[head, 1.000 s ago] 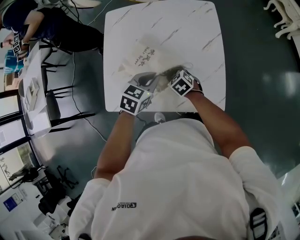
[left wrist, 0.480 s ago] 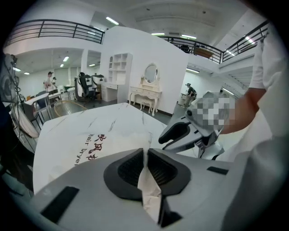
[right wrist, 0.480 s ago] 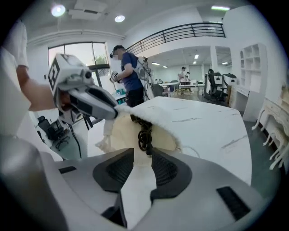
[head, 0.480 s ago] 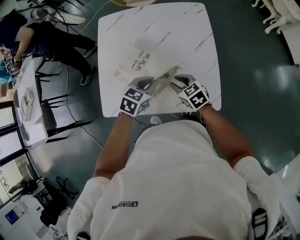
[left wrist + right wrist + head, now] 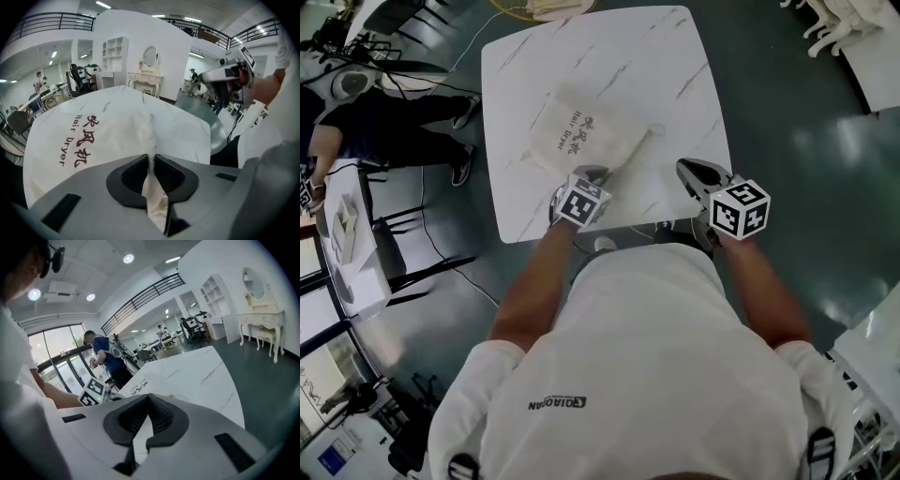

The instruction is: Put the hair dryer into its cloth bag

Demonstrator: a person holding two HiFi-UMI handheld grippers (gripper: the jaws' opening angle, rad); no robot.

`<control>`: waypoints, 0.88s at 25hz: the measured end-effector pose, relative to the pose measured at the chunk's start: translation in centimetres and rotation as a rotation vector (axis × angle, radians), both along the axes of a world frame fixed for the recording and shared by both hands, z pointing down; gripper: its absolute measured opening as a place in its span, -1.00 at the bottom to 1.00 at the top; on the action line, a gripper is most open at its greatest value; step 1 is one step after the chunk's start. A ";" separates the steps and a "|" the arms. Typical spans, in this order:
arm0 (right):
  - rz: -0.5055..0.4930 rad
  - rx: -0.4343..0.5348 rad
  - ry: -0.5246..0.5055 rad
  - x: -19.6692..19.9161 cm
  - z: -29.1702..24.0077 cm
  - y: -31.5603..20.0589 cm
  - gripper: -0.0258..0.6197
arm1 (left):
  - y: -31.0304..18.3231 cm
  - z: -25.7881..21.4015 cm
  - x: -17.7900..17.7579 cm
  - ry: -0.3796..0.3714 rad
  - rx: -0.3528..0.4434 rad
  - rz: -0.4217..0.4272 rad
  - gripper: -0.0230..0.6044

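- My left gripper (image 5: 589,175) clamps the mouth edge of the cloth bag (image 5: 581,136) at the table (image 5: 675,66) near edge.
- My right gripper (image 5: 689,169), jaws just closed and empty, hangs over the near right corner.

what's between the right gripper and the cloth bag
Only bare marble tabletop, in the head view; the right gripper, jaws just closed on nothing, is apart from the cloth bag.

Free room and obstructions about the table (image 5: 666,66).
The cloth bag (image 5: 581,136) occupies the left middle; I find bare marble to its right and along the far edge. Open floor (image 5: 806,141) lies right; a person (image 5: 375,127) and chair frames (image 5: 389,248) crowd the left.
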State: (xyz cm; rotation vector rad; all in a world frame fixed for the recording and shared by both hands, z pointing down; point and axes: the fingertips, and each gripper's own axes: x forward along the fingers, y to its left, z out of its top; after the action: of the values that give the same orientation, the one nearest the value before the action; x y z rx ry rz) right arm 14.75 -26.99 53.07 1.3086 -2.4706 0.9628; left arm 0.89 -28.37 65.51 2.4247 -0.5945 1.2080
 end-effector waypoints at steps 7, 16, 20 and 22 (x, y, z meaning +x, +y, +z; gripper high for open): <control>0.103 0.015 -0.012 1.9 -2.2 1.8 -0.85 | 0.2 3.7 0.0 -0.072 -0.001 0.040 -0.59; 0.138 0.042 0.044 -1.0 -4.8 4.6 -0.85 | 1.4 2.0 -0.6 0.010 -0.024 0.068 -0.39; 0.146 0.063 0.049 -3.4 -5.6 5.9 -0.85 | 1.7 -1.6 -1.9 0.094 0.025 0.033 -0.40; 0.150 0.073 0.048 -4.8 -5.9 6.8 -0.85 | 1.9 -3.5 -2.9 0.142 0.045 0.006 -0.44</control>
State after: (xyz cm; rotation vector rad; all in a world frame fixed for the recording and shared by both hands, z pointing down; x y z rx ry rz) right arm 9.99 -20.17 47.20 1.5411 -2.4216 0.8690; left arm -2.00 -26.50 62.05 2.5253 -0.5776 1.0237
